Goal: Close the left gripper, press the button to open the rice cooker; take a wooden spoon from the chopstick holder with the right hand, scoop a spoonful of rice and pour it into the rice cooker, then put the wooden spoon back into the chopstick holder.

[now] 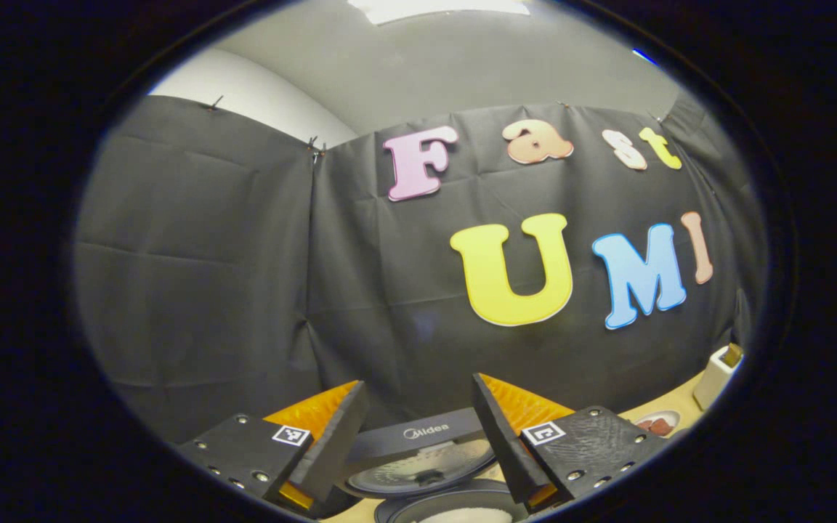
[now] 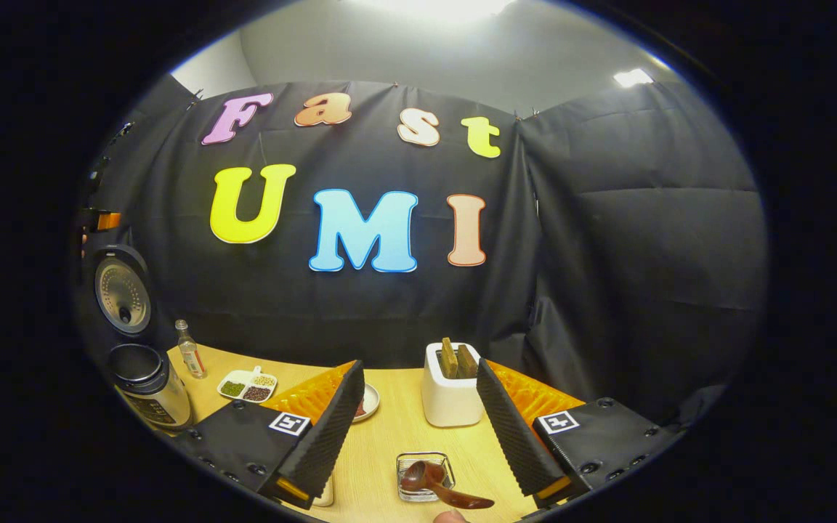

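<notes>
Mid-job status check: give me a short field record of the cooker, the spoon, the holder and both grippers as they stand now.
rice cooker: lid up, pot open, at the left of the table
wooden spoon: resting on a small glass dish, handle toward the camera
chopstick holder: white, upright, wooden utensils standing in it
left gripper: open, empty, above the open cooker
right gripper: open, empty, spoon low between its fingers, not gripped
sectioned dish: grains, beside a small bottle

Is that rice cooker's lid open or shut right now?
Open. In the right gripper view the lid stands raised above the rice cooker, its round inner plate facing the room; the left gripper view shows that plate too.
</notes>
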A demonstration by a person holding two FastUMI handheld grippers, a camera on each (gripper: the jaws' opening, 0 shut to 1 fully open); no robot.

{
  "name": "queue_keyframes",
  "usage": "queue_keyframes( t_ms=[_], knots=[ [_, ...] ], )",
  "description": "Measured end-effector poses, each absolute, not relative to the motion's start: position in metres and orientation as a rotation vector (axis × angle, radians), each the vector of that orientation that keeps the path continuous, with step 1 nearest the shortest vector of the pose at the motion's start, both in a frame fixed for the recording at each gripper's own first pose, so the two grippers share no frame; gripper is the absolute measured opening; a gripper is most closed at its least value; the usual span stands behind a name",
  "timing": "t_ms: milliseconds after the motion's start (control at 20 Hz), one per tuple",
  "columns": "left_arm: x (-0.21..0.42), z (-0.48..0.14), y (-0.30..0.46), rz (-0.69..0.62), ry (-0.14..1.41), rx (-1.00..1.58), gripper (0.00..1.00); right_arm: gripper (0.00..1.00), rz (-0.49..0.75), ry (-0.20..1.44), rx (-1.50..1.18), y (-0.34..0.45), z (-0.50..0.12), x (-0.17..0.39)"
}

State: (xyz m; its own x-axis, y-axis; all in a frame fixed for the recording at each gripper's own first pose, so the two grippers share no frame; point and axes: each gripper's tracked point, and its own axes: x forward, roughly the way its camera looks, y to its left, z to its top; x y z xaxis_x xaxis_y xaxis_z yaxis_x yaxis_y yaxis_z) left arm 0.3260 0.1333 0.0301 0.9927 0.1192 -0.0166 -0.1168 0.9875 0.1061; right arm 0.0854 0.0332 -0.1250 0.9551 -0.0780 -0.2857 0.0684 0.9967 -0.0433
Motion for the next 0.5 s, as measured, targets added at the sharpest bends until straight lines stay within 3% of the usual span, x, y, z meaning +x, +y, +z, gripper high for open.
queue_keyframes(
  t_ms=[250, 500],
  knots=[
    [0.37, -0.012, 0.137, 0.115, 0.136, 0.083, 0.88, 0.98, -0.059, 0.318, -0.054, 0.046, -0.133, 0.089],
    [0.359, -0.02, 0.131, 0.115, 0.14, 0.014, 0.92, 0.98, -0.016, 0.323, -0.061, 0.056, -0.134, 0.094]
  ],
)
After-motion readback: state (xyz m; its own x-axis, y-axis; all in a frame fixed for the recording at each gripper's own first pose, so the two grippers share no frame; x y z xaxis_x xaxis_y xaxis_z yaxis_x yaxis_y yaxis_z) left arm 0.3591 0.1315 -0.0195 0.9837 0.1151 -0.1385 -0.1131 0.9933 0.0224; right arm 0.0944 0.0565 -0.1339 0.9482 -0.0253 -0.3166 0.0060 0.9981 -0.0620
